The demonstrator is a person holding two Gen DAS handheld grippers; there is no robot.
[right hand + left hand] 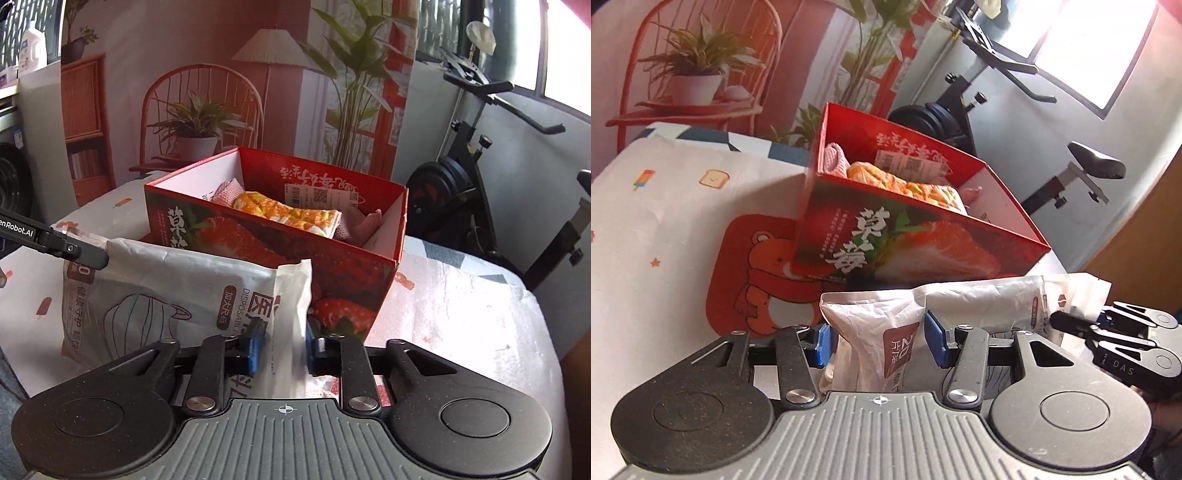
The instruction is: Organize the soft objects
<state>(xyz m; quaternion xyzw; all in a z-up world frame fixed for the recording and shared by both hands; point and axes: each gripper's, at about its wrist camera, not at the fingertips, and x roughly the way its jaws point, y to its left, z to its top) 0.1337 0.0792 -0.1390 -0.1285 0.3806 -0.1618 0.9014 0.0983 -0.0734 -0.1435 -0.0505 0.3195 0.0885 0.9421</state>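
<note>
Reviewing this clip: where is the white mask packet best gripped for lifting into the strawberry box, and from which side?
By its two short ends, from the near side. The mask packet is long, flat and floppy, so one end grip would let it sag. It lies crosswise before the strawberry box.

left claw (875, 341) clamped, right claw (282, 349) pinched shut

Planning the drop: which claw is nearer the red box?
Right claw, near the red box at its front corner. Left claw grips the bag's far end.

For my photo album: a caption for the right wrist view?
Both grippers hold a white mask packet before the red strawberry box.
</note>
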